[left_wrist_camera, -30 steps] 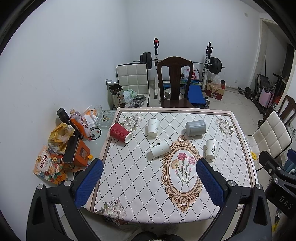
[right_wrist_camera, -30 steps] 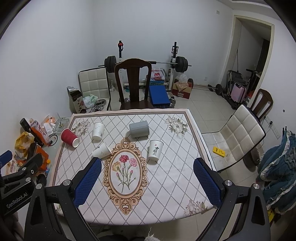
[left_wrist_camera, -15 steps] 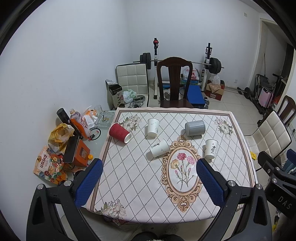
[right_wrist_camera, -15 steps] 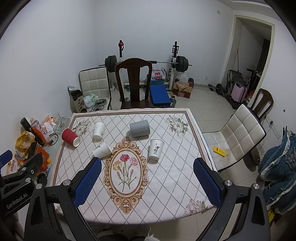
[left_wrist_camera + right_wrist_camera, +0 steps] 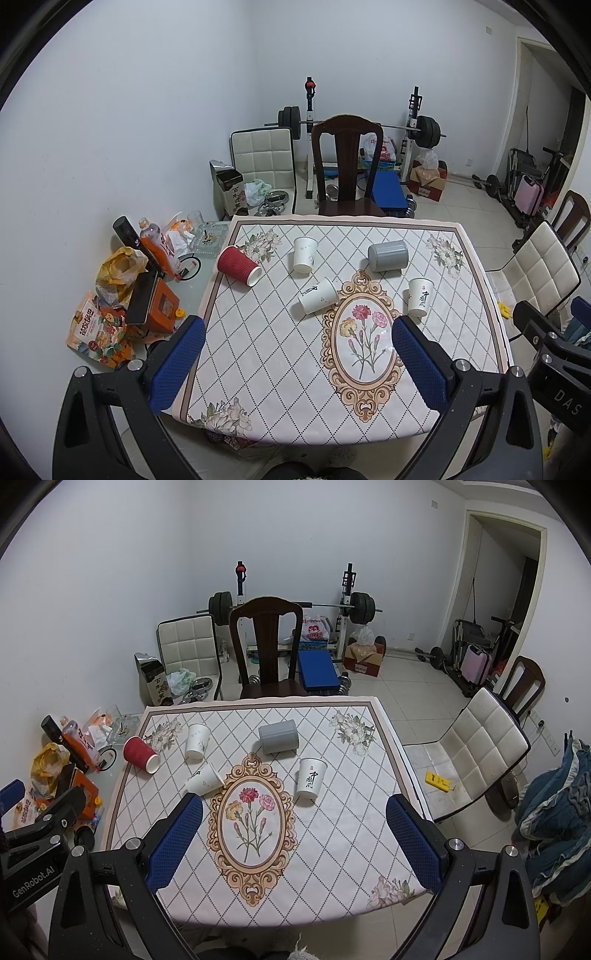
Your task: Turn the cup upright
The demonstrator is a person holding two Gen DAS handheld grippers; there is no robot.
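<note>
Several cups sit on the patterned tablecloth (image 5: pixel 280 369). A red cup (image 5: pixel 238 264) (image 5: pixel 141 754) lies on its side at the far left. A grey cup (image 5: pixel 388 255) (image 5: pixel 278 736) lies on its side at the back. A white cup (image 5: pixel 318 301) (image 5: pixel 204 779) lies on its side near the oval flower motif. Two white cups stand upright: one at the back (image 5: pixel 305 254) (image 5: pixel 197 740), one with black writing (image 5: pixel 420 297) (image 5: pixel 311 778). My left gripper (image 5: pixel 299 363) and right gripper (image 5: pixel 293 843) are both open and empty, held above the table's near edge.
A dark wooden chair (image 5: pixel 347 166) stands behind the table. A white padded chair (image 5: pixel 480 753) stands to the right. Bags, bottles and boxes (image 5: pixel 140 288) clutter the floor to the left. A weight bench and barbell (image 5: pixel 321 627) stand against the back wall.
Both views have shifted only slightly. No cup has moved and both grippers stay open.
</note>
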